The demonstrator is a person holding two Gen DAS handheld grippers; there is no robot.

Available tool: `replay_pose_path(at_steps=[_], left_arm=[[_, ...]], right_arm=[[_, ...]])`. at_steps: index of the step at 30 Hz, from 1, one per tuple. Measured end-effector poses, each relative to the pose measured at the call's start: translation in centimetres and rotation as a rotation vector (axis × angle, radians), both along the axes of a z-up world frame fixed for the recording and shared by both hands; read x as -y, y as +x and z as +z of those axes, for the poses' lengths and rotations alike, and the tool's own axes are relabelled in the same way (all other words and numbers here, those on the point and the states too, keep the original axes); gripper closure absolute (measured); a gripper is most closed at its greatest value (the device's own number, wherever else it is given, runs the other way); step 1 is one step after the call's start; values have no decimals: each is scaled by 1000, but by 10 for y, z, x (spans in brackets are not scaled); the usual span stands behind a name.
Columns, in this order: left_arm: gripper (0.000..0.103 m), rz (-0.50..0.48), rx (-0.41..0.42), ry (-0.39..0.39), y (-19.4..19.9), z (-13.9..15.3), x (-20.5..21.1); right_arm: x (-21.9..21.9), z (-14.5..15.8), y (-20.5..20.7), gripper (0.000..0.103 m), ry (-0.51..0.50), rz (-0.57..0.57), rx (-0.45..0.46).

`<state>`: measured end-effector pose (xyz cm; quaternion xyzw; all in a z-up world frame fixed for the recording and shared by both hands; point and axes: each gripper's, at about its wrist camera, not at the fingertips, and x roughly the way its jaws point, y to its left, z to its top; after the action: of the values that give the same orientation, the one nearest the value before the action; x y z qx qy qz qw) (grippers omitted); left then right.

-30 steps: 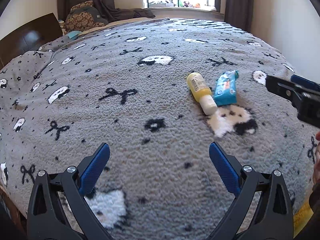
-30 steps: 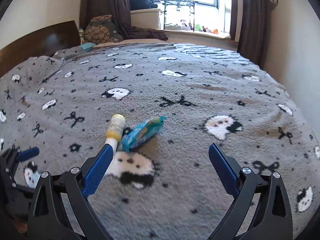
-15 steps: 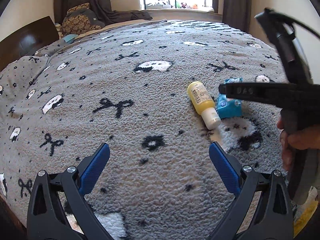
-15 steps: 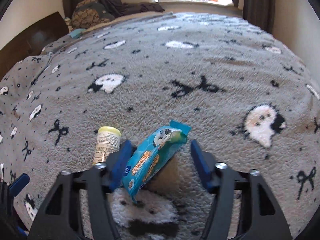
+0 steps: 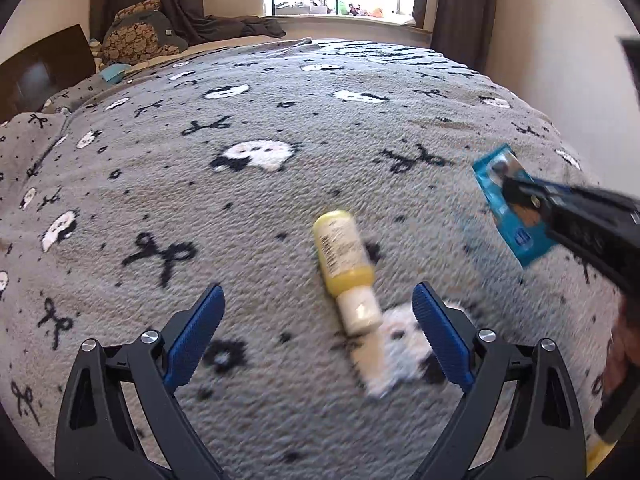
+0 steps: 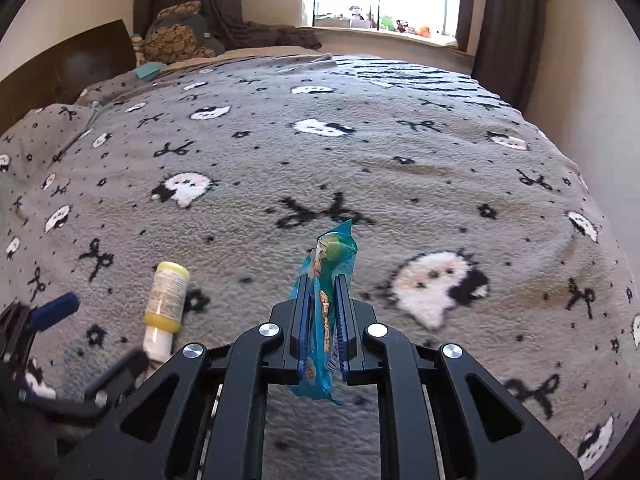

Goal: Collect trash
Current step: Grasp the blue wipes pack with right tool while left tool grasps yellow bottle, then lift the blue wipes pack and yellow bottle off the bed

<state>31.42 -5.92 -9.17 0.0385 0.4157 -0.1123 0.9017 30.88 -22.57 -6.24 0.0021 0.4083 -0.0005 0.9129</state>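
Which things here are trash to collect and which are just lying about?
Job:
wrapper, clamped in the right claw
bottle, on the blanket ahead of the open left claw

Lying about:
blanket
pillow
windowsill toys
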Motion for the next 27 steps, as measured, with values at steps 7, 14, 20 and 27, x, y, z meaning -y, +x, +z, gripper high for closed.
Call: replay_pose_path(at_steps=[7, 14, 20, 27], left_arm=[[30, 9, -76, -1, 29, -24, 22], [68, -27, -109, 32, 33, -41, 30], [73, -33, -73, 35, 8, -29, 21], [73, -74, -2, 18, -49, -3, 6]], right_arm=[[15, -3, -34, 90, -29, 34, 15], [12, -1, -67, 90, -77, 65, 48], [8, 3, -94, 90, -67, 87, 65], [4, 16, -146, 90, -78, 108, 110]])
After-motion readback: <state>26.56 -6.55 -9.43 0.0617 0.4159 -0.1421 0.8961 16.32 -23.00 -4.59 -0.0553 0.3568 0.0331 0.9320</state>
